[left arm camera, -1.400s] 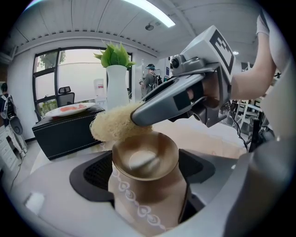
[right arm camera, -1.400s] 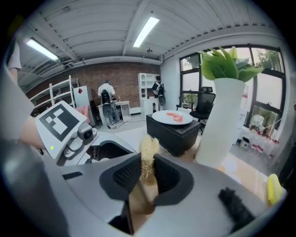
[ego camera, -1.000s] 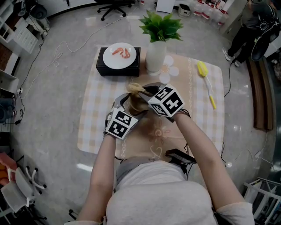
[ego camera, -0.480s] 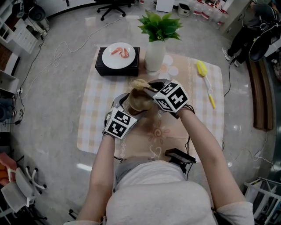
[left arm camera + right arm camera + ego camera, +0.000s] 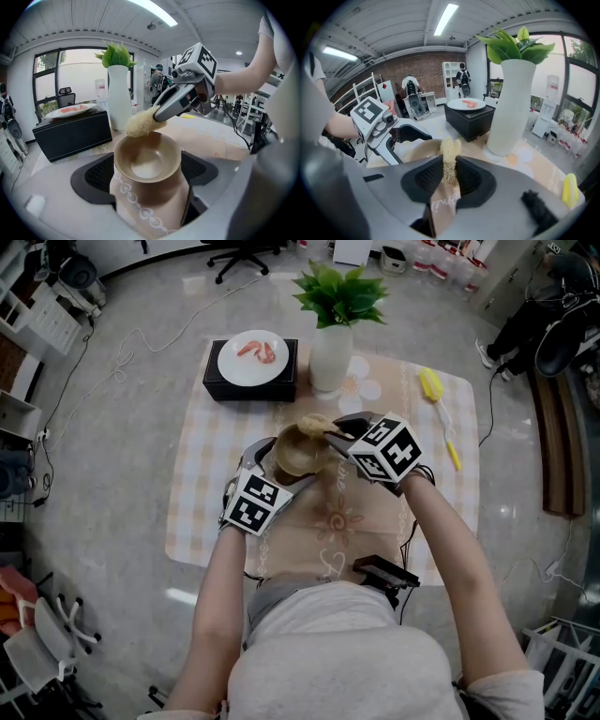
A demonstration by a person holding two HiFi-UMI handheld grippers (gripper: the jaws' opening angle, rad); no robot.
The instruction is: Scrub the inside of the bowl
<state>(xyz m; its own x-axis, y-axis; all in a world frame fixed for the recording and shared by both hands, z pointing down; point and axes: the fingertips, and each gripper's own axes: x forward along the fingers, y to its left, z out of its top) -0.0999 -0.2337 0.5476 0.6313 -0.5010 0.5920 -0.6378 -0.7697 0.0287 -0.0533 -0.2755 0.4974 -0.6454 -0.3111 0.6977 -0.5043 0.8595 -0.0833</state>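
Right gripper (image 5: 449, 169): I have its jaws nearly together, pinching a pale, fibrous loofah scrubber (image 5: 450, 152) between the pads.
Scrubber axis: its long side runs straight out along the jaws. In the head view it points left and a little away from me, toward the bowl.
Scrubber tip: it rests at the far rim of the bowl (image 5: 147, 158), as the left gripper view shows, on the edge and not down in the hollow.
Left gripper (image 5: 274, 468): I hold its jaws spread wide, with the pads pressed on the bowl's two sides.
Bowl position: the tan bowl sits between the two grippers, over the middle of the checked tablecloth (image 5: 202, 493).
Bowl facing: it is tipped, with its mouth turned up and back toward the left gripper's camera. The smooth inside is open to view.
Nearest neighbour: a white vase (image 5: 333, 360) with green leaves stands upright just beyond the bowl.
Further left: a black box (image 5: 232, 386) carries a white plate (image 5: 253, 362) with pinkish food on it.
Right side: a yellow brush (image 5: 434, 392) lies flat on the cloth, well apart from the bowl.
Near edge: a small black device (image 5: 384, 573) sits by my body.
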